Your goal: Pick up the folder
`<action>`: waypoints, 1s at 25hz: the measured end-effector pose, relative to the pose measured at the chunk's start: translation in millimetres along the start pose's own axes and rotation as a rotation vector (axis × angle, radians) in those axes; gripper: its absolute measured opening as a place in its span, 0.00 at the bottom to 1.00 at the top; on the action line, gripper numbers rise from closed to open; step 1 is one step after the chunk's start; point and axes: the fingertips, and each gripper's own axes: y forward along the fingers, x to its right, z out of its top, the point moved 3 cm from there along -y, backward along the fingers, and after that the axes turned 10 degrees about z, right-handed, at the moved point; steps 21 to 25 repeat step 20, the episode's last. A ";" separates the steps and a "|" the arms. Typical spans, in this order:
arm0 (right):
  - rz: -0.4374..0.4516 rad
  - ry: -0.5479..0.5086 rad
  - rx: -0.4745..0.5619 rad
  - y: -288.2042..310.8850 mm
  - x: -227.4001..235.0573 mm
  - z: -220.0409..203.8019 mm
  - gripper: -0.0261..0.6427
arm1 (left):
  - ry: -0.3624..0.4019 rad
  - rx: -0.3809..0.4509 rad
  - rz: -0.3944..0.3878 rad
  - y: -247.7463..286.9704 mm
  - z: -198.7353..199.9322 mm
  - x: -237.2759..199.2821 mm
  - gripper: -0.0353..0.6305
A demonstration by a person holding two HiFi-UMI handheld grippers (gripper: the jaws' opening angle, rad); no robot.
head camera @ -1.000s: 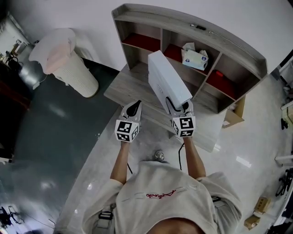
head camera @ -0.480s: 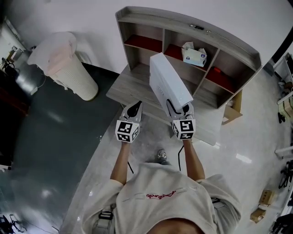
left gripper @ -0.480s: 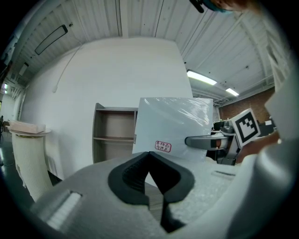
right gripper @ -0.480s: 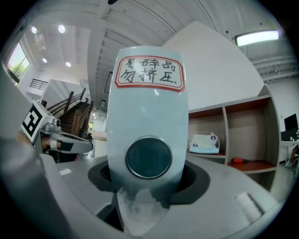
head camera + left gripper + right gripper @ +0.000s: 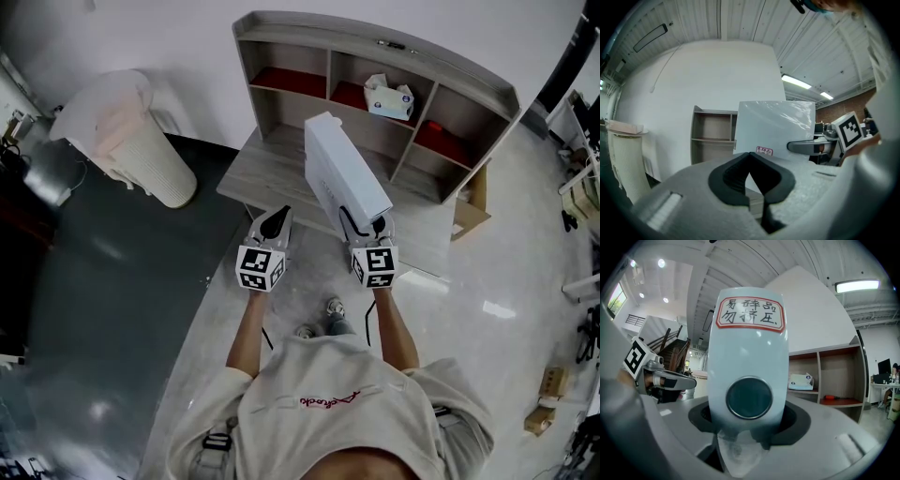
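Pale short-sleeved T-shirt (image 5: 328,403), red script; grey left gripper (image 5: 276,217) and right gripper (image 5: 364,221), black-and-white marker cubes (image 5: 260,267).

L gripper (image 5: 750,161) jaws together, nothing btwn; white folder (image 5: 776,124) ahead, shelf (image 5: 712,136) behind.

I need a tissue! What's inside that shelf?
A tissue pack sits in the shelf's middle cubby, a red-handled tool in the right one. The held folder hides part of the middle cubby.

A big industrial hall set up as a lab or test studio — ribbed metal ceiling (image 5: 740,18) with strip lights (image 5: 797,82), glossy pale floor (image 5: 506,281), one desk (image 5: 272,178) with a cubby shelf (image 5: 375,52) against a bare white wall (image 5: 169,33) — cardboard boxes (image 5: 553,380) at the edge.
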 end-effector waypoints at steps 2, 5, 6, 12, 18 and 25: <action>-0.004 -0.003 0.000 -4.0 -6.4 0.7 0.45 | -0.001 0.002 -0.007 -6.6 -0.8 -0.3 0.05; -0.014 -0.006 0.002 -8.4 -13.1 0.7 0.45 | 0.002 0.003 -0.015 -14.2 -3.5 -1.1 0.05; -0.018 -0.003 0.004 -9.3 -14.9 0.4 0.45 | 0.004 0.006 -0.018 -15.9 -3.7 -1.6 0.05; -0.021 -0.001 0.005 -9.4 -26.9 0.7 0.45 | 0.003 0.010 -0.019 -25.2 -4.9 -8.2 0.05; -0.022 -0.007 0.008 -6.9 -30.5 1.5 0.45 | 0.004 0.017 -0.018 -28.8 -4.1 -12.4 0.05; -0.023 -0.009 0.006 -6.6 -32.3 -0.3 0.45 | 0.004 0.017 -0.018 -30.6 -5.6 -13.7 0.05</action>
